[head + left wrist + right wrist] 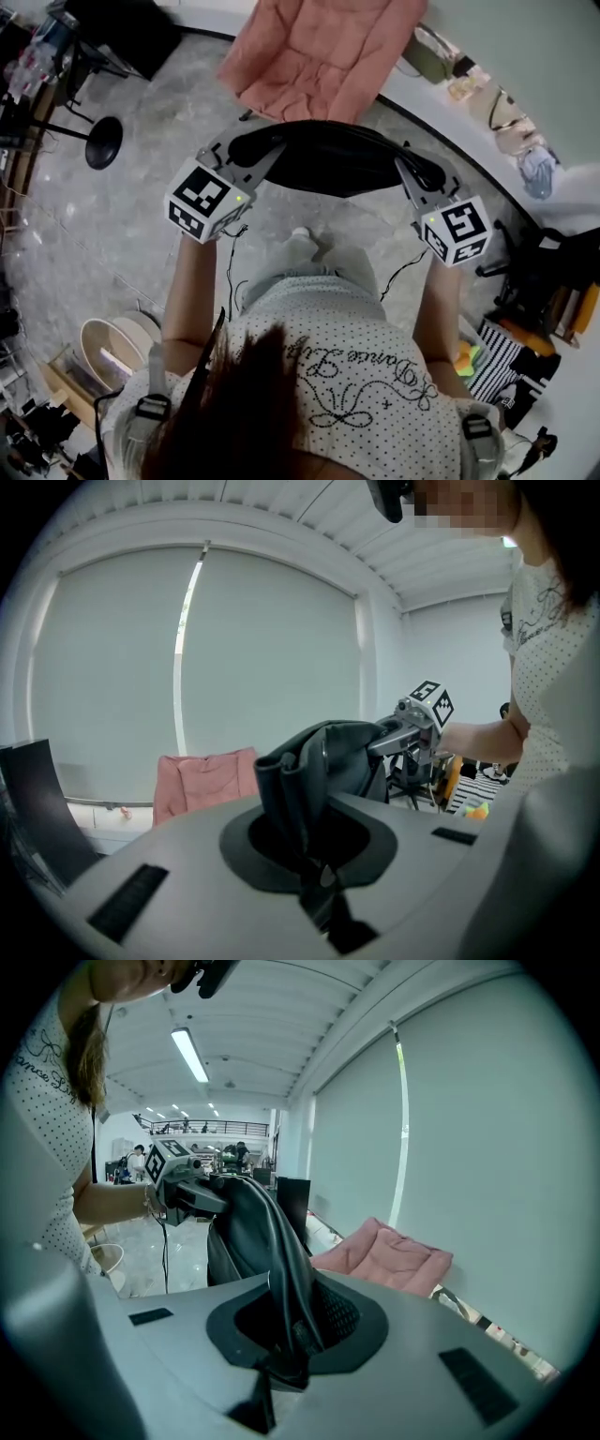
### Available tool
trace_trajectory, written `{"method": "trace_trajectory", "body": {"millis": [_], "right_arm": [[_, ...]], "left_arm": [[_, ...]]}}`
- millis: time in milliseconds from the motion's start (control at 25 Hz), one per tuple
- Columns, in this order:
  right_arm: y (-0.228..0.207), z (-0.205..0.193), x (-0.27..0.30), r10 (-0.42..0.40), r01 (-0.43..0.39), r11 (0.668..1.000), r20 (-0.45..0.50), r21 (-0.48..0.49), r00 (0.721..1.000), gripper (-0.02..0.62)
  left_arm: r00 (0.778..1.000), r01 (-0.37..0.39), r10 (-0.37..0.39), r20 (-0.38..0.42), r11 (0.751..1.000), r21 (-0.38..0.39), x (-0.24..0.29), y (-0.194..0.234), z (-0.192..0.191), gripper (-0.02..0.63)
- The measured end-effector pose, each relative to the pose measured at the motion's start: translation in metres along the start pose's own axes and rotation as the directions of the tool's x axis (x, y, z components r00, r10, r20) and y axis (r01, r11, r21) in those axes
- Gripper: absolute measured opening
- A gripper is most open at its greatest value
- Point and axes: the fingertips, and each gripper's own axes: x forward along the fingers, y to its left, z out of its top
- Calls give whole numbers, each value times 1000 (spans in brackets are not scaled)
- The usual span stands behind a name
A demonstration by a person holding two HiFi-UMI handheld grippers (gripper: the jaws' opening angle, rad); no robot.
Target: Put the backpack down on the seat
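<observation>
A black backpack (328,155) hangs in the air between my two grippers, in front of the person's body. My left gripper (246,148) is shut on a strap at the bag's left end; in the left gripper view the dark strap (298,808) runs down between the jaws. My right gripper (422,174) is shut on the bag's right end, and its strap (281,1269) drops into the jaws. The seat, a pink padded chair (319,52), stands just beyond the bag. It also shows low against the window blind as the pink chair (202,780) and the pink chair (389,1255).
A white windowsill (506,122) with small items curves along the right. A black round stool base (103,142) stands on the grey floor at left. A pale round basket (103,352) sits near the person's left side, and striped bags (497,361) lie at right.
</observation>
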Motion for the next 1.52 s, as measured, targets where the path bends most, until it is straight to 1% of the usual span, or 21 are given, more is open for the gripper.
{"method": "trace_trajectory", "body": {"millis": [240,360,600,720,960,1200,1320,1520], "right_arm": [[-27,11,19,-6,6,1000,-4,-5,1000,49],[-46,12,30,2,-2,1000,-2,-11,1000,49],[-83,15,60,48,-47,999,4,-23,999,49],[-110,18,73,82,-81,996,13,-28,997,49],[-177,31,93,148,-145,988,48,-60,988,49],[-233,51,104,191,-179,976,83,-126,978,49],[-252,53,108,197,-184,974,93,-132,976,49],[-269,50,118,214,-203,972,85,-119,973,50]], "left_arm": [[1000,-5,5,16,1000,-16,19,27,11,25],[1000,-21,21,18,1000,-22,34,38,13,25],[998,-70,70,6,996,-53,62,67,17,25],[995,-101,101,1,993,-57,82,82,25,25],[983,-184,184,-1,981,-60,129,109,53,25],[962,-271,273,24,961,-59,163,130,86,26],[957,-288,290,24,956,-65,178,135,92,26],[953,-302,303,-1,950,-78,194,145,93,26]]}}
